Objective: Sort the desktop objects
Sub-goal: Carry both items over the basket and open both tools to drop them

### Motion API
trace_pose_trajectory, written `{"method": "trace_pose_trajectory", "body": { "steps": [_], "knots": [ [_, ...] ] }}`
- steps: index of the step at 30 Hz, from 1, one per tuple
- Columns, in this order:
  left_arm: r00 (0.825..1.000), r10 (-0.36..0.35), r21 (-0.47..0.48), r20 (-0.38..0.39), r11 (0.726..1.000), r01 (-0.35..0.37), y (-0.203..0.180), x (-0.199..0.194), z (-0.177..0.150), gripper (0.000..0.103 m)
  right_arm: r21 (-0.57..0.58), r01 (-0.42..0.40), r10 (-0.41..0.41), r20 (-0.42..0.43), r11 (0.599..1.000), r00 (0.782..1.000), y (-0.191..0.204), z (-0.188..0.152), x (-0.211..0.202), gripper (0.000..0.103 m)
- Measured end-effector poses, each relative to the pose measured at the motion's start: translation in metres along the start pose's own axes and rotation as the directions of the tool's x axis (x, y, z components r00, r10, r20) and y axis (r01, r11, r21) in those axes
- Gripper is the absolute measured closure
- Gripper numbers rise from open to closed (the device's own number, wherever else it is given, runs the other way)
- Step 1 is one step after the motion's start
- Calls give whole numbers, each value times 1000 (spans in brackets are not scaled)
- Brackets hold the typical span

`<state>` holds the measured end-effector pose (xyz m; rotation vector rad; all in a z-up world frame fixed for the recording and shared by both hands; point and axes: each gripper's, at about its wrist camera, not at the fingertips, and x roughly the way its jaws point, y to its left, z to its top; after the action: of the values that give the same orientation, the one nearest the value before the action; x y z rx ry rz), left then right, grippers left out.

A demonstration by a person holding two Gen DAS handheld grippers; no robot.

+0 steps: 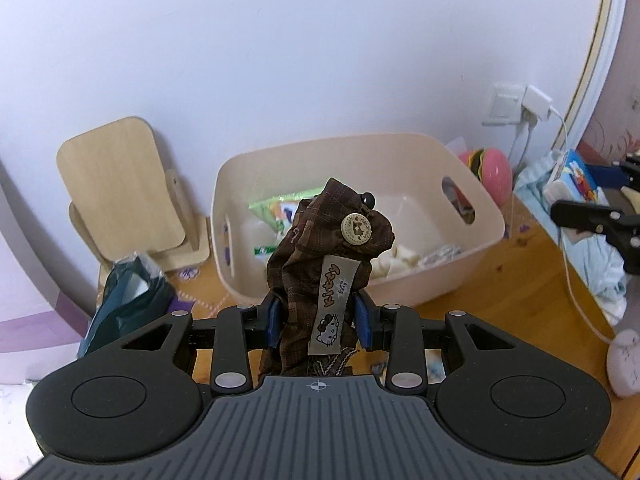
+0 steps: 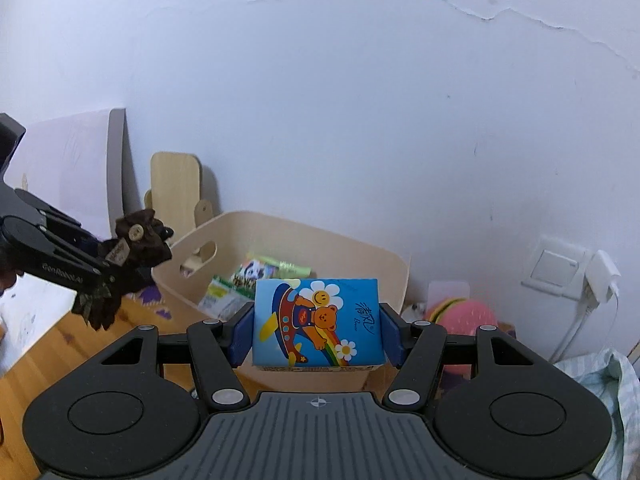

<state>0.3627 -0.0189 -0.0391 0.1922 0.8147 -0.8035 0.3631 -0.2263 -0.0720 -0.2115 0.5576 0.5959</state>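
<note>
My left gripper [image 1: 318, 316] is shut on a brown plaid cloth pouch [image 1: 320, 256] with a button and a cat label, held up in front of the cream storage bin [image 1: 472, 256]. The same pouch [image 2: 138, 240] shows at the left of the right wrist view, above the bin's left corner. My right gripper [image 2: 318, 330] is shut on a blue tissue pack [image 2: 316, 322] printed with a bear and rainbow, raised before the bin [image 2: 384, 264]. Snack packets [image 2: 256, 276] and wrapped items lie inside the bin.
A wooden stand [image 1: 120, 192] leans on the wall left of the bin, with a dark bag [image 1: 128, 300] before it. A pink toy [image 1: 494, 172], wall socket with charger [image 1: 532, 108], light-blue cloth [image 1: 600, 264] and white device [image 1: 626, 360] sit right on the wooden desk [image 1: 520, 296].
</note>
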Motion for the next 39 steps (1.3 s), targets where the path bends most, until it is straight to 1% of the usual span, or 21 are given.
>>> {"method": "trace_pose_trajectory", "body": {
  "steps": [9, 12, 15, 19, 23, 27, 34, 39],
  "knots": [
    [999, -4, -44, 35, 999, 6, -2, 20, 32, 67, 12, -7, 7, 19, 1000, 1000, -2, 19, 26, 43],
    [999, -4, -64, 37, 998, 7, -2, 33, 41, 67, 17, -6, 5, 20, 1000, 1000, -3, 23, 37, 43],
    [1000, 11, -74, 27, 997, -9, -4, 48, 47, 66, 30, -6, 6, 14, 1000, 1000, -5, 25, 49, 43],
    [999, 33, -73, 8, 997, -32, -5, 69, 50, 67, 56, -3, 4, -9, 998, 1000, -9, 24, 67, 43],
    [999, 32, -107, -21, 994, -34, -1, 89, 53, 66, 89, 4, 0, -40, 996, 999, -16, 19, 85, 43],
    [999, 38, -96, -37, 994, -42, 1, 105, 53, 67, 120, -2, 9, -58, 993, 998, -19, 14, 99, 43],
    [994, 45, -130, -96, 990, -57, 6, 133, 48, 67, 103, -1, 12, -111, 995, 994, -17, 4, 128, 43],
    [990, 44, -140, -130, 988, -63, 9, 146, 43, 65, 97, -2, 17, -156, 995, 988, -10, 1, 153, 42]
  ]
}}
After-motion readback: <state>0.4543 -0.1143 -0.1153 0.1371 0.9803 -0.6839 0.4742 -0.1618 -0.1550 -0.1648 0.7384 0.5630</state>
